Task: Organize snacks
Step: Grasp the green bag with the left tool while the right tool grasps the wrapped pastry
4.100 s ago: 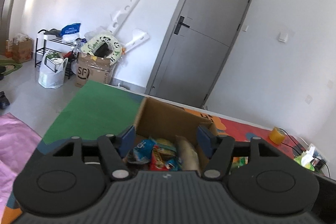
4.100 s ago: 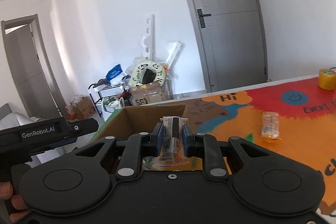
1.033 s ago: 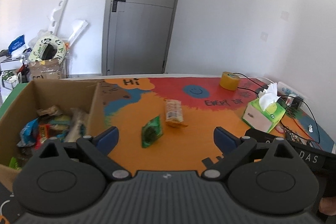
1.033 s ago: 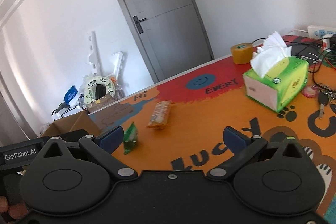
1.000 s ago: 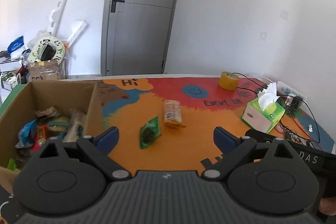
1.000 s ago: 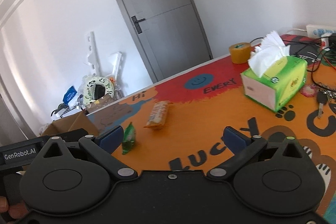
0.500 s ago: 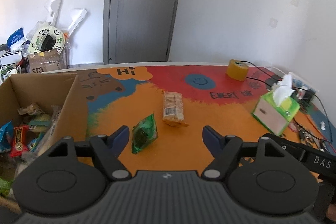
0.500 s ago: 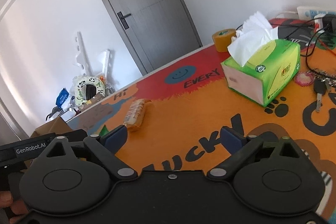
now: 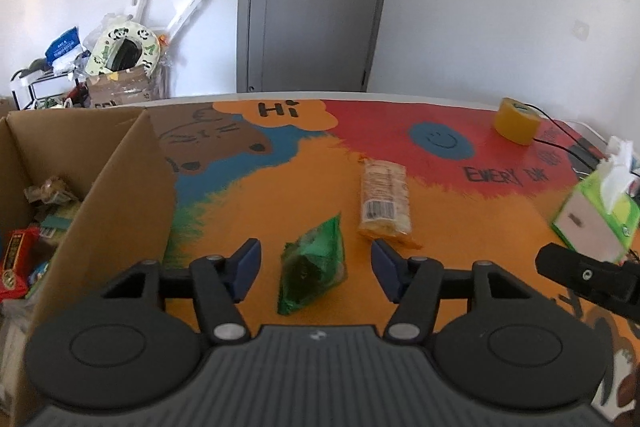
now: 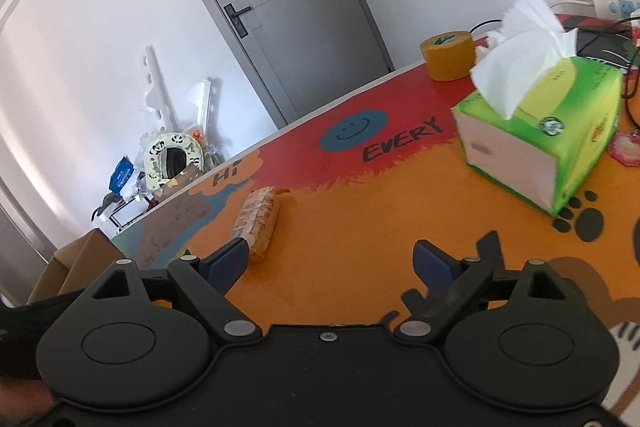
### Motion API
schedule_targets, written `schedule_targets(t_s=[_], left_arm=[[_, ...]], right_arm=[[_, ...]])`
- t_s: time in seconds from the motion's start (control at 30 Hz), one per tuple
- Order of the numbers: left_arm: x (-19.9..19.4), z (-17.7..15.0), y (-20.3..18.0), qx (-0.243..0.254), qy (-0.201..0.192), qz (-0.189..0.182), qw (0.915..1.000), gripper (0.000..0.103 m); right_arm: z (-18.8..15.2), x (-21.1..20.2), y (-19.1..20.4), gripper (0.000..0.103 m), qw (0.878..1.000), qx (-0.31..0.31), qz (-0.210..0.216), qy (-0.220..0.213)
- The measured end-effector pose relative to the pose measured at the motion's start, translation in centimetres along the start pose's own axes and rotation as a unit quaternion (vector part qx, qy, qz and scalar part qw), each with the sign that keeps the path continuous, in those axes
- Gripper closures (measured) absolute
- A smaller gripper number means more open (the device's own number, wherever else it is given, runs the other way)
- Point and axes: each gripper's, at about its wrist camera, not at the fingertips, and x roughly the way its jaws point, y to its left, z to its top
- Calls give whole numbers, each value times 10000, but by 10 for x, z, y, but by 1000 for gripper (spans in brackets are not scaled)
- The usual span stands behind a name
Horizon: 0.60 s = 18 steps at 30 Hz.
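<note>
A snack packet (image 9: 314,269) is lying on the table (image 9: 256,211), right of the cardboard box (image 9: 132,187). A cracker pack (image 9: 385,201) is lying just behind it, with the tissue box (image 9: 592,223) sitting well to the right.

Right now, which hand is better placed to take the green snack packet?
Left. The green snack packet lies between the left tongs, whose jaws are closing around it without touching. The right tongs frame bare mat beside the cracker pack.

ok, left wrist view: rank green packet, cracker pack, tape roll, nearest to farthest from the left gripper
1. green packet, between the closing left gripper fingers, not yet pinched
2. cracker pack, just beyond, slightly right
3. tape roll, far right, near the table's back edge
</note>
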Motion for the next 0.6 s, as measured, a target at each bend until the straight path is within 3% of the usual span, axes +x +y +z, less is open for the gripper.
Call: schedule_targets(t_s=[0.07,0.13,0.17,0.3,0.6], left_arm=[[8,-1,0,-11,42,131,9999,46],[14,-1,2,-116,107,138,9998,57],[16,-2,2,-148,124,149,9997,68],[9,0,6,-308,-100,184,9993,81],[-4,17,13,-388,-342,124,9986,84]], right_arm=[[1,3,4,13,10000,-45,37,14],[3,7,10,13,9999,-99,73,31],[5,10,12,13,9999,-124,89,50],[12,20,24,13,9995,-228,185,98],[21,40,46,15,9985,-414,331,170]])
